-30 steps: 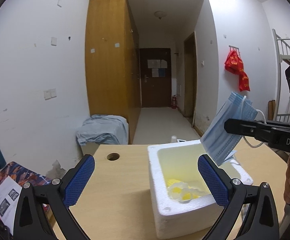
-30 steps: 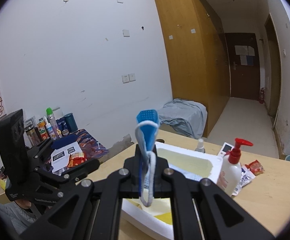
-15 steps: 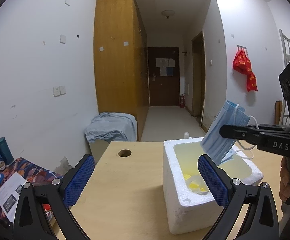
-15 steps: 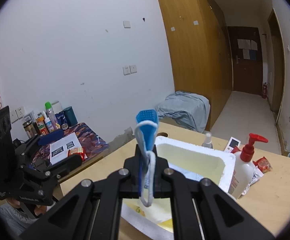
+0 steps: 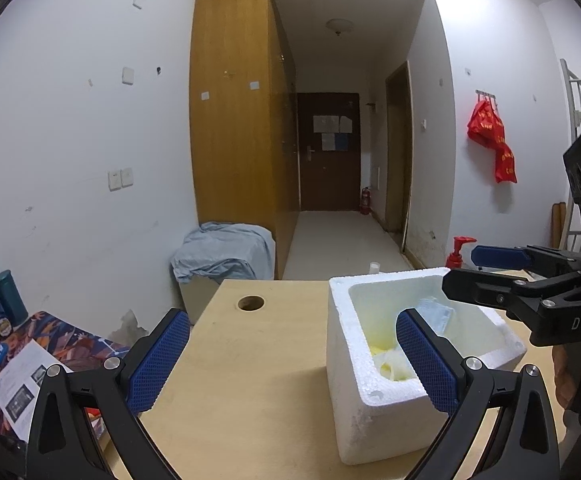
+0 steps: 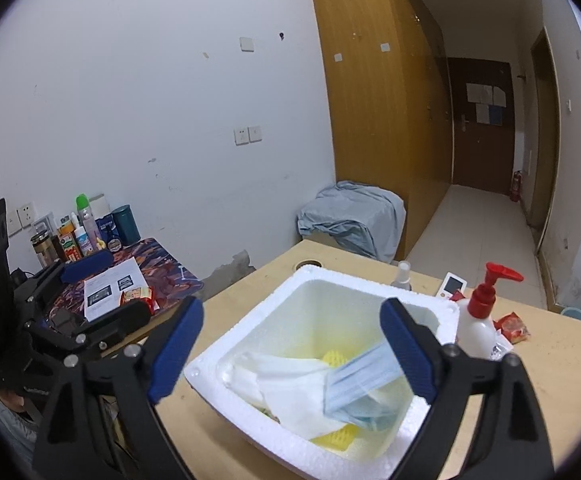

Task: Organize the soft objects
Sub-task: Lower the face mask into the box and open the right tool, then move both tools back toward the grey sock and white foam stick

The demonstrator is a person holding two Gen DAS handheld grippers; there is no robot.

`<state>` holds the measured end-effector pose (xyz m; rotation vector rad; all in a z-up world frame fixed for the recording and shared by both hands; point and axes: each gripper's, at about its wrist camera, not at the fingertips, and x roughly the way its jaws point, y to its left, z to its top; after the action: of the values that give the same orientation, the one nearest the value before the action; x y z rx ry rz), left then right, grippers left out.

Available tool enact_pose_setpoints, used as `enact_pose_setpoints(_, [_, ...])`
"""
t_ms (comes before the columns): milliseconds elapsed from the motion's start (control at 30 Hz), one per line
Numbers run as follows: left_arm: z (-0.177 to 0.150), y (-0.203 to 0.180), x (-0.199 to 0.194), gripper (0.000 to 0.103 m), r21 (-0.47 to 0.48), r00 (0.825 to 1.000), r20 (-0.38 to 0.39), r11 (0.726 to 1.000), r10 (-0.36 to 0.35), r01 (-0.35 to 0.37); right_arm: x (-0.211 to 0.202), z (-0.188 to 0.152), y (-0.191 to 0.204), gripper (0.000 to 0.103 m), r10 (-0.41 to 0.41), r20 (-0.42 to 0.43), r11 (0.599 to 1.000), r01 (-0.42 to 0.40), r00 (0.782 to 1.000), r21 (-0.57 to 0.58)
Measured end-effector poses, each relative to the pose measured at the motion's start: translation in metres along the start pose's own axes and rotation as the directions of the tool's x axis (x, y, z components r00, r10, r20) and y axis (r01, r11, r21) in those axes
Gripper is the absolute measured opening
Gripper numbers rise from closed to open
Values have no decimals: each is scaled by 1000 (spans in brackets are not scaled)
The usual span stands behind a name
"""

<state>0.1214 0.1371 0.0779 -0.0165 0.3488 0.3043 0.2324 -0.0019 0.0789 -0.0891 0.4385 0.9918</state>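
Face mask: the blue face mask (image 6: 364, 384) lies inside the white foam box (image 6: 250, 336), tilted, on top of a white cloth (image 6: 290, 380); one end reaches the inner side of the right hand-held gripper's right finger, and contact there is hard to judge
Yellow pieces: yellow items (image 6: 336, 438) sit under the cloth and mask, mostly covered, so their kind is unclear
Hidden parts: in the left wrist view only a pale corner of the mask (image 5: 434, 310) shows past the near blue pad; the box floor is largely blocked
Right hand-held gripper (image 6: 290, 352): jaws are opening, spread wide over the box, nothing pressed between the pads
Left hand-held gripper (image 5: 290, 364): jaws wide apart and empty, above the table (image 5: 250, 400) just left of the box
Hand: part of a hand (image 5: 570, 372) on the right gripper's grip, cut off at the frame edge
Table edge: a pump bottle (image 6: 476, 320) with a red top stands just beside the box; small packets beyond it are too small to read
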Motion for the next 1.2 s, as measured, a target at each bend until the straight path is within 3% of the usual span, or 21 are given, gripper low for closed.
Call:
enact_pose_setpoints(633, [0,-22,-29,103,18,998,31,998,-53,53,-56,-10,-5,92,-67,67,997,65,996,32])
enact_pose_setpoints(900, [2,-49,-39,103,41,988,37,988,-148,146,-92,-21,-20,93,-152,95,986,145,984,77])
enact_pose_setpoints(1200, [3,-92,-42,103,73,960,25,958,-280,278,-140,-42,-47,100,-284,116,950,263,952,168])
